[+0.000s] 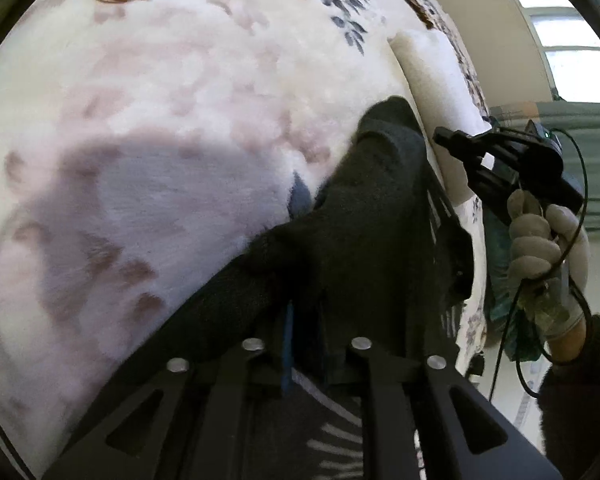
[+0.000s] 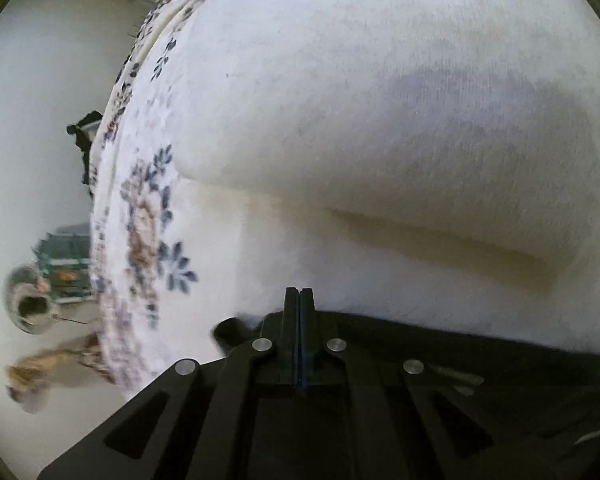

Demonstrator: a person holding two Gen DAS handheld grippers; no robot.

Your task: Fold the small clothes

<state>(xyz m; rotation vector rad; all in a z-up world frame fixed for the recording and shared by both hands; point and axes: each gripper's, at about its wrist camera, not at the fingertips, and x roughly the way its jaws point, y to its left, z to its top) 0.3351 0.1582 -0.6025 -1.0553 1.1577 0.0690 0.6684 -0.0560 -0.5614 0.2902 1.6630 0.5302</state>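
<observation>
A fluffy white blanket (image 1: pixel 160 128) with faded floral print fills both views. On it lie two things: one folded white cloth (image 2: pixel 380 120), filling the upper right of the right wrist view, and one dark knitted garment (image 1: pixel 340 240) with pale stripes, at lower centre in the left wrist view. The left gripper (image 1: pixel 312 316) is nearly closed, pinching the dark garment. The right gripper (image 2: pixel 299 300) is fully closed at the garment's edge; whether it grips fabric is unclear. Only the left view shows the gloved hand (image 1: pixel 540 248) holding the right gripper at right
</observation>
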